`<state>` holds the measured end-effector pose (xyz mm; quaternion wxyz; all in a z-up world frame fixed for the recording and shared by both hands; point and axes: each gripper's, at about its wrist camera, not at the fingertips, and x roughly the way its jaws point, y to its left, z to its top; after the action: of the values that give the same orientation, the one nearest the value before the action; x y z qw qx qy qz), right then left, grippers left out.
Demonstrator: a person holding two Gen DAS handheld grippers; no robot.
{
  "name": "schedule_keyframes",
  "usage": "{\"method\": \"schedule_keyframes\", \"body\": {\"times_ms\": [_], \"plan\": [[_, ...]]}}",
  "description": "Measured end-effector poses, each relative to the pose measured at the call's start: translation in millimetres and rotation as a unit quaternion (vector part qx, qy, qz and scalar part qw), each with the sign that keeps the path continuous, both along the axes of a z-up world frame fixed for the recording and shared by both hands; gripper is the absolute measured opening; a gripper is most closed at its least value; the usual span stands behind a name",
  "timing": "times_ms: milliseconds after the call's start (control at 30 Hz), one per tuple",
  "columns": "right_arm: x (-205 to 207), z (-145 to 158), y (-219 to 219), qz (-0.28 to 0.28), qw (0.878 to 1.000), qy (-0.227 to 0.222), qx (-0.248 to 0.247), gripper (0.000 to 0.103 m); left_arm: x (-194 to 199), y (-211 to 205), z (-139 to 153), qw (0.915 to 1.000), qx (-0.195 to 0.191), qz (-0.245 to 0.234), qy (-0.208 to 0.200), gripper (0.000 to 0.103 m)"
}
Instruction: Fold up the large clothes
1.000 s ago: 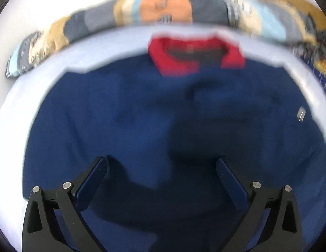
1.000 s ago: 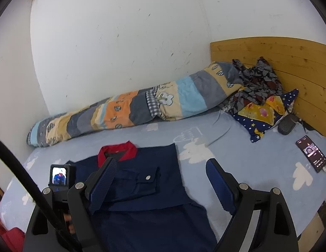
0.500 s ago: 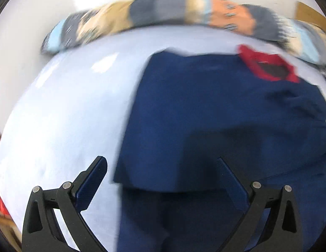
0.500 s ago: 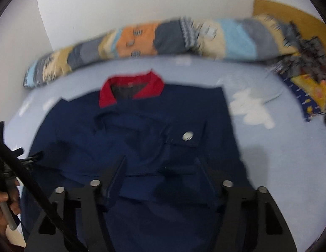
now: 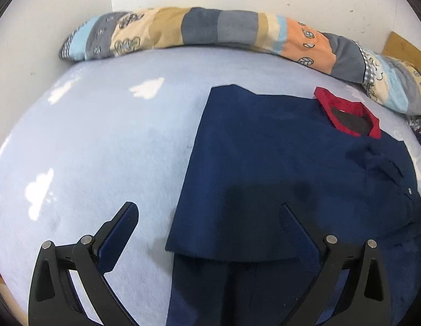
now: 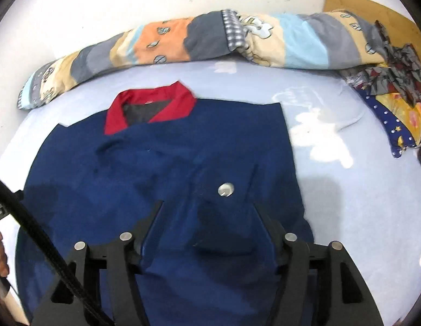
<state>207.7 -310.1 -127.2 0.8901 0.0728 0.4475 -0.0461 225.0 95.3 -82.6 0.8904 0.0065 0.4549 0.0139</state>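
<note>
A navy jacket [image 5: 278, 168] with a red collar [image 5: 346, 108] lies flat on the pale blue bed [image 5: 101, 149], sleeves folded in over the body. In the right wrist view the jacket [image 6: 161, 168] fills the middle, with the collar [image 6: 150, 108] at the far end and a silver snap button [image 6: 225, 189] on a flap. My left gripper [image 5: 207, 214] is open and empty above the jacket's left edge. My right gripper [image 6: 207, 212] is open, empty and low over the jacket's lower middle.
A rolled patchwork quilt [image 6: 210, 40] lies along the wall at the far side. A star-patterned pillow and crumpled clothes [image 6: 395, 97] sit at the right by the wooden headboard [image 6: 373, 8]. A black cable [image 6: 47, 244] crosses the lower left of the right wrist view.
The left gripper swung left from over the jacket's middle to its left edge. The right gripper dropped from a high view to just above the jacket, and its fingers narrowed.
</note>
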Motion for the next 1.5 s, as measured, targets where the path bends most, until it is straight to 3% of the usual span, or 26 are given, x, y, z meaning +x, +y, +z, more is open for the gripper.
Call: {"method": "schedule_keyframes", "body": {"times_ms": [133, 233, 333, 500, 633, 733, 867, 933, 1133, 1500], "plan": [[8.4, -19.6, -14.3, -0.016, 0.999, 0.027, 0.035, 0.067, 5.3, -11.1, -14.2, 0.9993, 0.033, -0.011, 0.012, 0.103], [19.3, -48.6, -12.3, -0.01, 0.995, 0.093, 0.021, 0.071, 16.3, -19.2, -33.7, 0.997, 0.058, -0.015, 0.05, 0.103], [20.4, -47.0, -4.5, -0.009, 0.995, 0.095, 0.001, 0.073, 19.7, -19.2, -34.7, 0.9972, 0.051, -0.007, 0.055, 0.103], [10.4, -1.0, 20.9, 0.014, 0.999, 0.025, -0.043, 0.073, 3.2, -40.8, -0.5, 0.9972, 0.07, -0.024, -0.014, 0.103], [-0.5, 5.7, 49.3, 0.068, 0.998, 0.016, -0.004, 0.073, -21.4, -78.2, 15.4, 0.9911, 0.095, -0.068, -0.064, 0.103], [-5.6, 1.7, 62.5, 0.088, 0.996, 0.026, -0.007, 0.073, -43.0, -107.9, 9.3, 0.9842, 0.114, -0.11, -0.079, 0.103], [-7.4, -12.4, 73.8, 0.096, 0.994, 0.044, -0.031, 0.073, -59.3, -144.4, -22.2, 0.9761, 0.145, -0.151, -0.058, 0.103], [-6.0, -23.1, 71.1, 0.089, 0.994, 0.057, -0.038, 0.073, -57.7, -154.2, -45.0, 0.9761, 0.147, -0.159, -0.021, 0.103], [1.6, -49.3, 66.0, 0.086, 0.99, 0.104, -0.033, 0.074, -49.3, -150.9, -52.2, 0.9852, 0.114, -0.128, -0.007, 0.103], [-13.3, -24.6, 63.8, 0.076, 0.994, 0.078, -0.032, 0.074, -65.0, -160.3, -38.8, 0.9829, 0.123, -0.134, -0.031, 0.103]]}}
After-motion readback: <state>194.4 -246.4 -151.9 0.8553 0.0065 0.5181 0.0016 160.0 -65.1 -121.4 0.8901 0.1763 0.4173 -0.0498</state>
